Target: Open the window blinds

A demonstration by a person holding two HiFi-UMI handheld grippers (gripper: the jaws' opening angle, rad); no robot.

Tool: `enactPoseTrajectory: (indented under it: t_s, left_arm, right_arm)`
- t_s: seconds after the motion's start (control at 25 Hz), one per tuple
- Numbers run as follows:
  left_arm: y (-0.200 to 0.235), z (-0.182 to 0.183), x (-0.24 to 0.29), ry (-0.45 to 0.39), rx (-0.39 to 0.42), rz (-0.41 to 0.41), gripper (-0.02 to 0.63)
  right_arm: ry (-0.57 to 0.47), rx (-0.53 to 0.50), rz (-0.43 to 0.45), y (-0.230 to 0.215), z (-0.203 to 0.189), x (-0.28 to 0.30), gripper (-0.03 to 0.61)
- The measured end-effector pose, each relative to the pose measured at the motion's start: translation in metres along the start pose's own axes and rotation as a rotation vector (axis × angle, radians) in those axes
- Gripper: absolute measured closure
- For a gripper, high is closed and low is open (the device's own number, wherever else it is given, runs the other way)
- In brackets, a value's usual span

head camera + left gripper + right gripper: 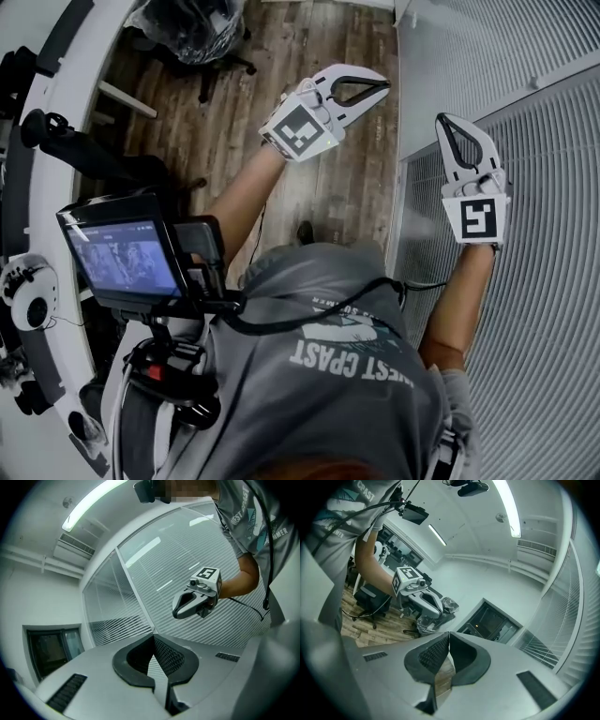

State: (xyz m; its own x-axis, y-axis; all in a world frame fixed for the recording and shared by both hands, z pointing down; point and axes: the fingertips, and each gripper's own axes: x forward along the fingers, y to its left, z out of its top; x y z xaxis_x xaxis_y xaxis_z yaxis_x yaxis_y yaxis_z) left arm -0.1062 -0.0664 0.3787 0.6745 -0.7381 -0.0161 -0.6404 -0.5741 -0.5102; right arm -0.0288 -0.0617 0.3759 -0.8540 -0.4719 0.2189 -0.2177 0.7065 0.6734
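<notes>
Both tongs are shut on nothing: my left tongs (153,638) and right tongs (449,635) each show jaw tips meeting, with only air in the hollow behind them. Only the left gripper view faces the window blinds (197,550), lowered across the glass wall, with the right tongs raised near them. Only the right gripper view looks back into the room, at a wooden floor (361,620) and a clear plastic bag (447,604); I cannot tell its contents. From the head view, the blinds run down the right side, beside the right tongs.
</notes>
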Motion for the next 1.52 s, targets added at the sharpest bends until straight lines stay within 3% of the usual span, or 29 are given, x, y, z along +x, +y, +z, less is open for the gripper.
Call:
enactPoseTrajectory:
  t_s: [0.48,0.8,1.08,1.36,1.52]
  left_arm:
    - [0.004,0.015,0.021,-0.035,0.001,-0.018,0.611]
    - [0.051,0.027,0.142,-0.027,-0.008,-0.009,0.611]
    - [0.073,0.064,0.182,-0.056,0.007,-0.022,0.611]
    - [0.071,0.082,0.202,-0.095,0.000,-0.061,0.611]
    - [0.068,0.067,0.238,-0.124,-0.015,-0.112,0.611]
  right_arm:
    - [0.021,-0.010,-0.032,-0.026,0.003,-0.010,0.574]
    - [0.026,0.007,-0.016,-0.132,-0.052,-0.010,0.574]
    - [0.001,0.017,-0.055,-0.187,-0.037,-0.017,0.575]
    - [0.029,0.032,-0.083,-0.194,-0.032,-0.035,0.575]
    - [0.081,0.023,-0.081,-0.192,-0.052,-0.031,0.575]
